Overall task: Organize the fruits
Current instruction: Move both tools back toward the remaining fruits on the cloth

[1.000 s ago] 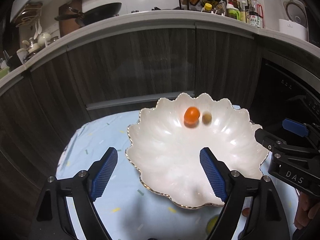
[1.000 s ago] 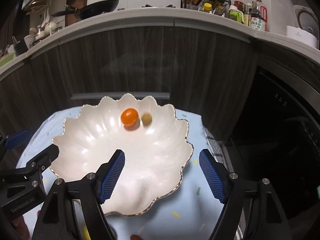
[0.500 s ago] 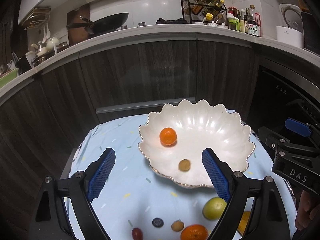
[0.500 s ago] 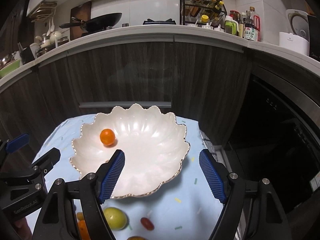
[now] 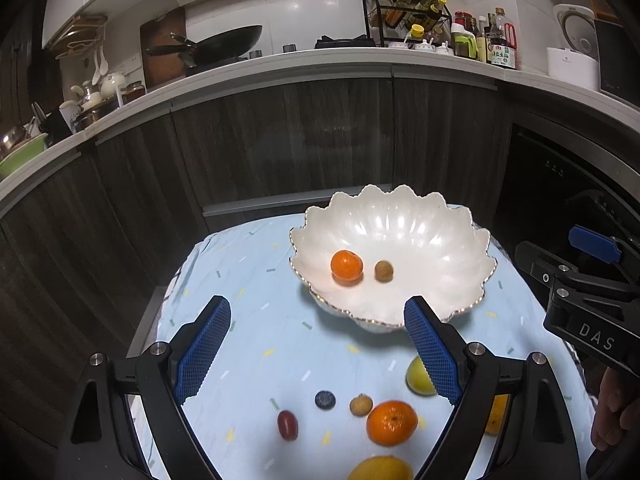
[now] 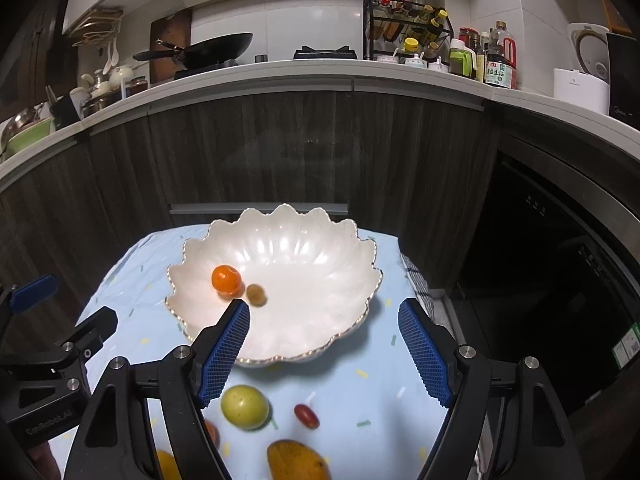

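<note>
We see the scalloped bowl [image 5: 436, 240] in the centre-right of the left wrist view and mid-frame in the right wrist view [image 6: 320, 264]; it is glossy, pearly white, with a fluted wall and a thin gilt rim, and it sits upright on the tabletop [image 5: 248, 280], which wears a pale blue cloth flecked with small coloured dashes. Inside it lie a small round tangerine [image 5: 346, 265] with a smooth orange skin and, just beside it to the right, a tan, dull, roundish longan [image 5: 383, 271].

Below the bowl in the left view, loose on the cloth, we find a dark red grape [image 5: 287, 424], oval with its long axis running roughly up the frame, a round blueberry [image 5: 325, 399], a second brown longan [image 5: 361, 405], a larger orange [image 5: 391, 423] and a yellow-green round fruit [image 5: 418, 378] partly behind the right finger. In the right view a mango [image 6: 296, 462] lies at the bottom edge, its long axis slanting toward the lower right.

Our left gripper [image 5: 318, 354] stands spread wide, having just been opening, with nothing between its ribbed blue pads; the bowl lies beyond its tips and the loose fruit beneath them. Our right gripper [image 6: 324, 356] is also spread and empty, the bowl's near rim between and beyond its tips.
</note>
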Available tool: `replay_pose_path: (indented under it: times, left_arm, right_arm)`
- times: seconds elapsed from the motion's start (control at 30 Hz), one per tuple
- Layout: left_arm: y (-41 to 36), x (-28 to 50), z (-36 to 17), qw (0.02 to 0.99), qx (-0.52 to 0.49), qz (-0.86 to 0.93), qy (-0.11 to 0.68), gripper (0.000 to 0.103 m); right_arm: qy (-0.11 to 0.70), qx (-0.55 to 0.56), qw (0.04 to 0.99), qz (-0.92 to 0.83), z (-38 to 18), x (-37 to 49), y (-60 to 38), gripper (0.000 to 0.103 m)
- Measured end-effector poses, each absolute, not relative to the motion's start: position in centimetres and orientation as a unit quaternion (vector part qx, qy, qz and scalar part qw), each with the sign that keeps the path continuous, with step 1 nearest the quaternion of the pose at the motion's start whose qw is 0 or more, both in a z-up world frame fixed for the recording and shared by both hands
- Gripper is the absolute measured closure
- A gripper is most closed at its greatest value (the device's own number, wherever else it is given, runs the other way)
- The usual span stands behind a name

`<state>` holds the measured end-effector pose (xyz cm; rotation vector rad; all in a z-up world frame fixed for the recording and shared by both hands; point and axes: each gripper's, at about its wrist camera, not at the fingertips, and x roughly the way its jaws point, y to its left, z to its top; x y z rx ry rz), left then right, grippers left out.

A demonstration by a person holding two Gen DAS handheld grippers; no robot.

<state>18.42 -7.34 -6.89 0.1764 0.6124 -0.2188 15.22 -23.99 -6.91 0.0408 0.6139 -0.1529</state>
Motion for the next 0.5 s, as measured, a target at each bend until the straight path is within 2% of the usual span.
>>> replay_pose_path:
  times: [0.5]
  left_arm:
    - [-6.7,15.0,-9.0,0.939,0.1,-0.108,0.312,0.014]
  right_arm:
    - [0.329,0.017,0.942,-0.068,-9.7,11.9,-23.4,0.026]
